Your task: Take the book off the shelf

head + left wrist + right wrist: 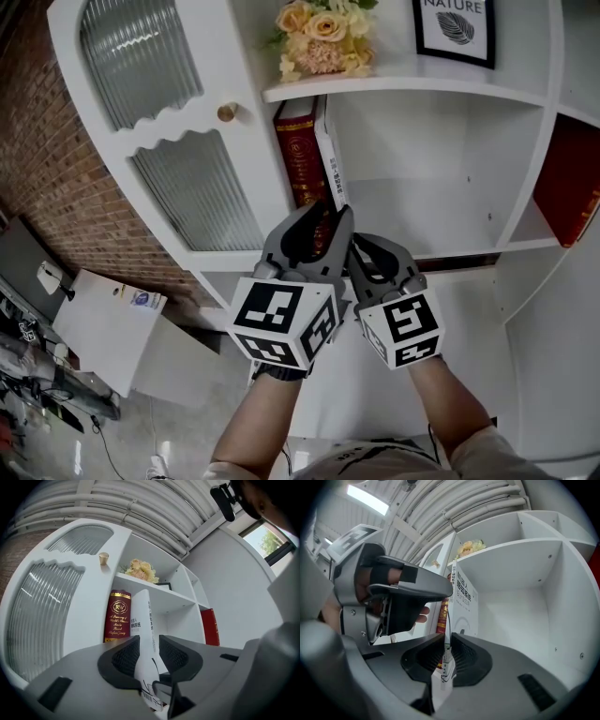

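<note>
A home-style living-room corner, staged inside an industrial hall; a white shelf unit (412, 89) with ribbed-glass doors (141, 56) carries a bunch of flowers (323, 37), a framed leaf print (457, 28), a white book (330, 155) and a dark red volume (300, 155); beside it is a brick wall (56, 169); overhead run bare white ceiling pipes (140, 503); cables and gear (37, 375) litter the concrete floor.

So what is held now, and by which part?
The right hand-held gripper pinches the white book by a thin edge at its lower end; the left hand-held gripper only straddles its spine, jaws open.
</note>
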Demonstrator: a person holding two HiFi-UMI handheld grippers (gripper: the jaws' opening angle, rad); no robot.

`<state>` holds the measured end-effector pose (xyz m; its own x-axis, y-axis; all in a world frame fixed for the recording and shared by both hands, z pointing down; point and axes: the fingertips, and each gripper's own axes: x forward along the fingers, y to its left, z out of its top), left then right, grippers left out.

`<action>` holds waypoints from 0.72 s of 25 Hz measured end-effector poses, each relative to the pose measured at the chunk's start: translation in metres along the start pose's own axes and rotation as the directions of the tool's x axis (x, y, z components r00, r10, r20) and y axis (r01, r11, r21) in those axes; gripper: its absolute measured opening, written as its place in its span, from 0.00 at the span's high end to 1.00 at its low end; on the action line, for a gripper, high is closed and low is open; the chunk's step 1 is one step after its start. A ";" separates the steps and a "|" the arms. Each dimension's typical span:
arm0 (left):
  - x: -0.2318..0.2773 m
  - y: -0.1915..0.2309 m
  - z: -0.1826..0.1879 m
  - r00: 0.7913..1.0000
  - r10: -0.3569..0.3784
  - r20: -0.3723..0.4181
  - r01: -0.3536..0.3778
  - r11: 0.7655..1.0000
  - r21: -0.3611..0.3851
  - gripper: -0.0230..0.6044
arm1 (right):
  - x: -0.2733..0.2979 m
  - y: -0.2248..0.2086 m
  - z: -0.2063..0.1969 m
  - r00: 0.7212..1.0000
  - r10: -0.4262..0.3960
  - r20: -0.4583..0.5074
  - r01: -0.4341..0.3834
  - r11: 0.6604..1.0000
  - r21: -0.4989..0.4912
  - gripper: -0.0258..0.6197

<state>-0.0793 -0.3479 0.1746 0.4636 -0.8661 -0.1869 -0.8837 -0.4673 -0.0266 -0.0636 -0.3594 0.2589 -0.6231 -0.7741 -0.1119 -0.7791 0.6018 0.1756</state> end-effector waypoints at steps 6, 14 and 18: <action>0.005 -0.004 0.007 1.000 -0.029 -0.011 0.029 0.999 -0.031 0.70 | -0.009 0.009 0.002 1.000 0.005 0.015 -0.004 1.000 -0.019 0.88; 0.015 -0.003 0.009 0.999 -0.027 -0.046 0.026 0.999 -0.033 0.60 | -0.019 0.024 0.012 0.995 0.059 0.074 -0.057 0.998 -0.034 0.88; 0.020 0.001 0.008 0.998 -0.010 -0.061 0.009 1.000 -0.018 0.60 | -0.024 0.029 0.015 0.988 0.110 0.108 -0.104 0.993 -0.058 0.88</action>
<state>-0.0712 -0.3647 0.1631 0.4759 -0.8704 -0.1261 -0.8781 -0.4784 -0.0111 -0.0722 -0.3209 0.2521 -0.7084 -0.6777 -0.1971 -0.7050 0.6663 0.2428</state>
